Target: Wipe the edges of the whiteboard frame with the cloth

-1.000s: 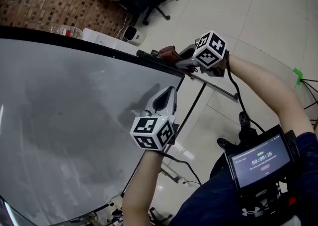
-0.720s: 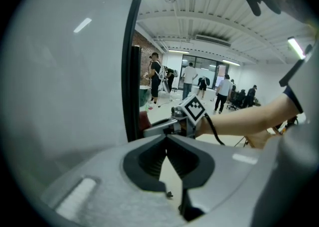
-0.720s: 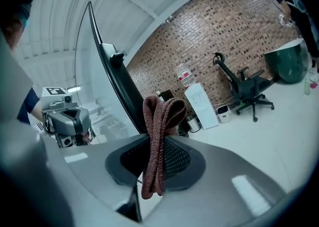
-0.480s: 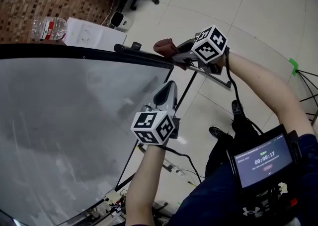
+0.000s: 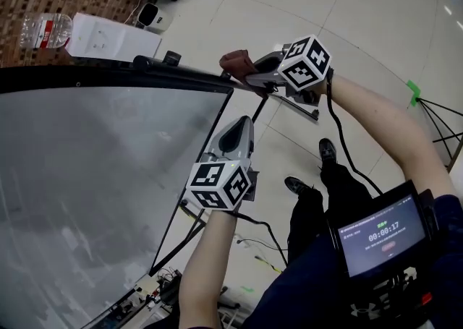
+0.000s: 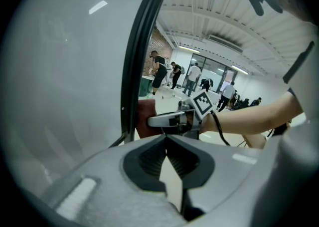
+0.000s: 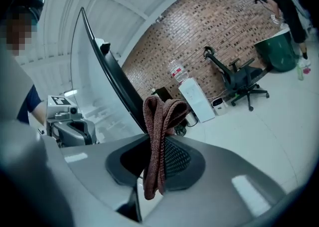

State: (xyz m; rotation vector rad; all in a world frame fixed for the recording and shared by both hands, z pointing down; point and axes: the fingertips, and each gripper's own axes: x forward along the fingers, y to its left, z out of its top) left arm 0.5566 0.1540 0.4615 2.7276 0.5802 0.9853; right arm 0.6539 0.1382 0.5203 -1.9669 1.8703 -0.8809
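Right hand-held gripper (image 7: 152, 163) is clamped on the folded cloth (image 5: 235, 64) at the top-right corner of the whiteboard frame (image 5: 181, 77), left hand-held gripper (image 5: 237, 132) closed and empty beside the side edge; I'd judge wiping under way, side edge below likely still to do, finished stretches not discernible.

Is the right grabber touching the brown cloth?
Touching. In the right gripper view, the right gripper is clamped shut on the cloth.
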